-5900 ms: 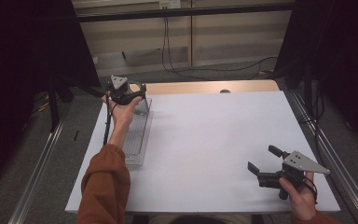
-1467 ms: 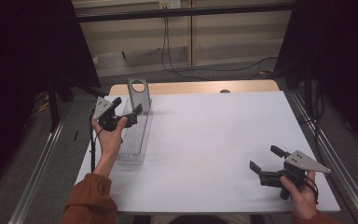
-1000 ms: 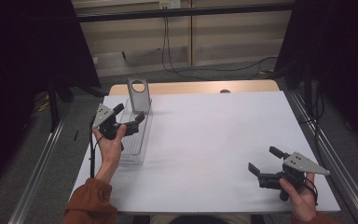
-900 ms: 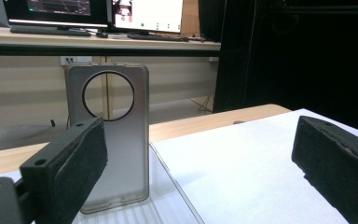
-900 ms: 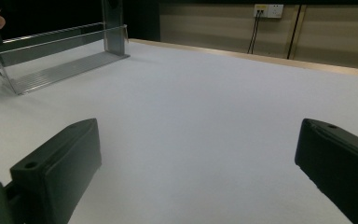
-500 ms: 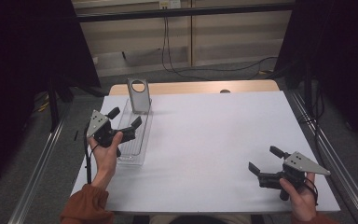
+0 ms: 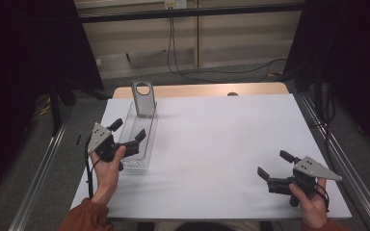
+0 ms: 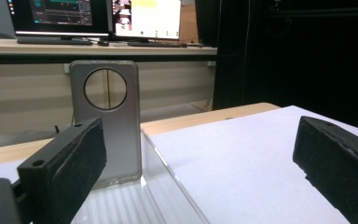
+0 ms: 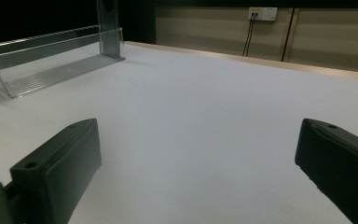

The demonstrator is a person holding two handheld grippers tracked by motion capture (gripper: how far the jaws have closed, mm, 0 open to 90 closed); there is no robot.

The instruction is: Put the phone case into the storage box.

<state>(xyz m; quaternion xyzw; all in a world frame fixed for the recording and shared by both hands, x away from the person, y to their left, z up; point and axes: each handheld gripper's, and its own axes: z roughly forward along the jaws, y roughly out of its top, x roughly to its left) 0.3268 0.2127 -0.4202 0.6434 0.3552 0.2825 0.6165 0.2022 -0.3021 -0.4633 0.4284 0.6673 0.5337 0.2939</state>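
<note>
A grey phone case [image 7: 143, 98] with a round hole stands upright at the far end of a long clear plastic tray [image 7: 146, 126] on the left of the white table. In the left gripper view the phone case [image 8: 106, 126] faces me, beyond the tray [image 8: 135, 200]. My left gripper [image 7: 129, 129] hovers open over the tray's near half, well short of the case, nothing between its jaws. My right gripper [image 7: 273, 163] rests open near the front right corner, pointing left across bare tabletop. In the right gripper view the tray [image 9: 51, 70] lies far off at the left.
The white tabletop [image 7: 221, 139] stretches between the two grippers. A wooden strip [image 7: 212, 90] borders the far edge. Metal rails [image 7: 43, 163] run along both sides. Cables [image 7: 183, 67] lie on the floor behind. Monitors [image 8: 98, 16] stand on a desk beyond.
My left gripper has drawn back along the tray toward the person, open, leaving the phone case standing at the far end. The right gripper has stayed put.
</note>
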